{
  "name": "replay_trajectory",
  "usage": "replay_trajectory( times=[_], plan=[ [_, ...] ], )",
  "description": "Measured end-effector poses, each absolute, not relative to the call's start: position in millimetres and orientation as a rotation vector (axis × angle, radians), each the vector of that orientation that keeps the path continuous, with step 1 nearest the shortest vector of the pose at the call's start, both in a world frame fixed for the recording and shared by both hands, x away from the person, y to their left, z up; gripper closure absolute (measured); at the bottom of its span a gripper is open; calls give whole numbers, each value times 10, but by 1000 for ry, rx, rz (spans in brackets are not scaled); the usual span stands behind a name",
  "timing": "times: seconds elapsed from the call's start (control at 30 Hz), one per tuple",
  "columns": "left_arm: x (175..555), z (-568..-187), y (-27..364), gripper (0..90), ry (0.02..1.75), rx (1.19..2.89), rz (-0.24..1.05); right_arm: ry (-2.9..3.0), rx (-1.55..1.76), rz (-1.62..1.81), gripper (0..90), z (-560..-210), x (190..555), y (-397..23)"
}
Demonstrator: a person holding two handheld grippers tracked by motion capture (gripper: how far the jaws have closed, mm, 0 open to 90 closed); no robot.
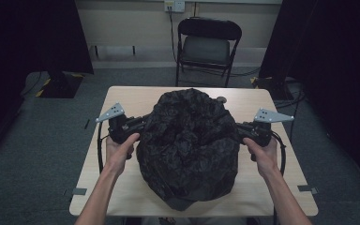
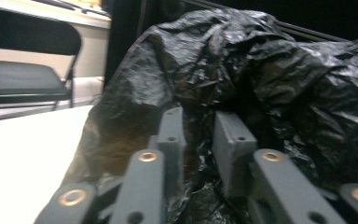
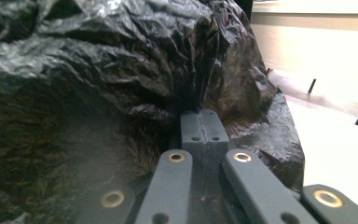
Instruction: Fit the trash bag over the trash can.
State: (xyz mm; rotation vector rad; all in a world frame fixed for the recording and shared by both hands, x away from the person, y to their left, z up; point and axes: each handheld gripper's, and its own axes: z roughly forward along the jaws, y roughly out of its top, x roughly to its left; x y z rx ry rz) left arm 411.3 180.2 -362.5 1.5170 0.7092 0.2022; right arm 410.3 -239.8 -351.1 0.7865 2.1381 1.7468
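A big crumpled black plastic bag (image 1: 190,140) stands bulging in the middle of the wooden table (image 1: 117,187). My left gripper (image 1: 143,124) reaches into its left flank, and my right gripper (image 1: 239,127) into its right flank. In the left gripper view the bag (image 2: 261,70) looms ahead; the left gripper (image 2: 198,128) has its jaws a little apart with loose film in the gap. In the right gripper view the right gripper (image 3: 200,116) has its jaws pressed together on a fold of the bag (image 3: 98,70) that rises from their tips.
A black folding chair (image 1: 208,42) stands behind the table's far edge. A small round object (image 1: 221,99) lies on the table just behind the bag. Bare tabletop shows on both sides of the bag. Dark curtains hang left and right.
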Motion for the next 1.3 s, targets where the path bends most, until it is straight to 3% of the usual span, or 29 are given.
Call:
replay_trajectory(
  times=[0.23,0.87,0.93,1.1,1.23,1.3],
  plan=[
    [3938,-3607,1714,899,629,1572,202,2149,834,1681,900,-3623,4066,-2420],
    [3862,-3752,1547,892,629,1648,200,2137,937,1620,900,-3889,3999,-2569],
    [3858,-3757,1557,777,672,1641,227,2131,947,1614,832,-3884,3978,-2607],
    [3833,-3769,1724,433,785,1622,330,2062,985,1612,480,-3821,3925,-2725],
    [3799,-3781,1883,279,815,1615,365,2052,978,1580,370,-3749,3894,-2794],
    [3768,-3786,1959,258,827,1613,376,2048,977,1581,357,-3713,3883,-2831]
  ],
)
